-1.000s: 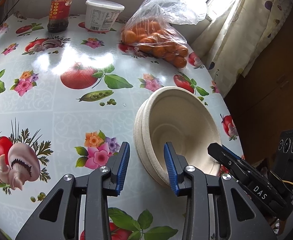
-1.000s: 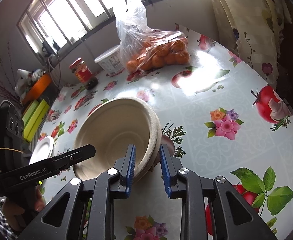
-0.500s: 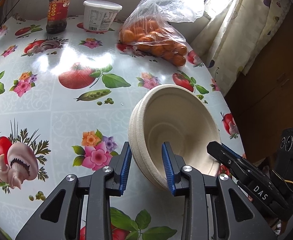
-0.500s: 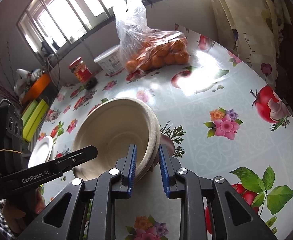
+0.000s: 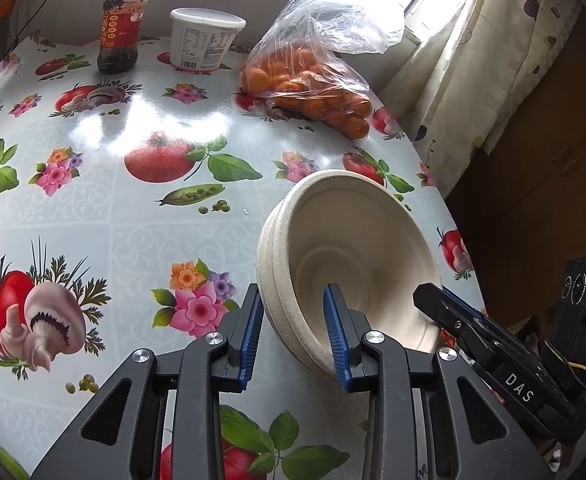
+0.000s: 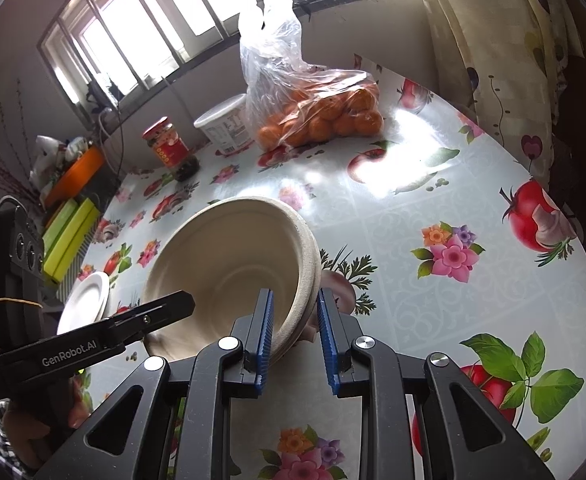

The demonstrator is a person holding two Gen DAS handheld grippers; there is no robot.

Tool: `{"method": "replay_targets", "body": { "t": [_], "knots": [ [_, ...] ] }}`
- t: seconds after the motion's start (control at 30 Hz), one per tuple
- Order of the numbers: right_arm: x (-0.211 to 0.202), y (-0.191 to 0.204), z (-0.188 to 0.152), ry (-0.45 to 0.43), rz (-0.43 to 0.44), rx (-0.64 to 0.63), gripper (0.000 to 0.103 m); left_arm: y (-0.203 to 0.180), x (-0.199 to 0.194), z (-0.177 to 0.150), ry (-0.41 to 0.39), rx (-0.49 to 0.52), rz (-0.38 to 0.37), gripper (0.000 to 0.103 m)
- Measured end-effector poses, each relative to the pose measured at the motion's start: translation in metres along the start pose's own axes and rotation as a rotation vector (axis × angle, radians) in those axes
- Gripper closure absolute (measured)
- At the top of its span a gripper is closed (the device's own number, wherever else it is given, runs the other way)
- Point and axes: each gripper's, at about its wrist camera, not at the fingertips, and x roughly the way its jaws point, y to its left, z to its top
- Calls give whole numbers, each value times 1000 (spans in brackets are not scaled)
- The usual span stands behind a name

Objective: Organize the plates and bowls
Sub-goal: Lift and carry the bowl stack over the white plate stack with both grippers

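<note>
A stack of nested beige bowls is held tilted just above the flowered tablecloth near the table's right edge. My left gripper is shut on the stack's near left rim, one blue pad outside and one inside. My right gripper is shut on the opposite rim of the same bowls. Each gripper shows in the other's view: the right gripper's finger reaches the bowls' right side, and the left gripper's finger reaches their left side. A small white plate lies on the table beyond the left gripper.
At the back of the table stand a bag of oranges, a white tub and a red-labelled jar. A curtain hangs past the table's right edge. Green boxes and an orange dish sit far left.
The left gripper's jaws have closed onto the bowls' rim and the right jaws have narrowed a little. The stack has tipped up slightly. Neither hand has shifted.
</note>
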Motion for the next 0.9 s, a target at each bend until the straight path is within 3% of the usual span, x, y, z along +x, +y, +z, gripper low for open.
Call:
{"method": "replay_targets", "body": {
  "t": [0.9],
  "knots": [
    [-10, 53, -2, -11, 41, -98, 81, 20, -51, -5, -76, -26, 54, 71]
  ]
}}
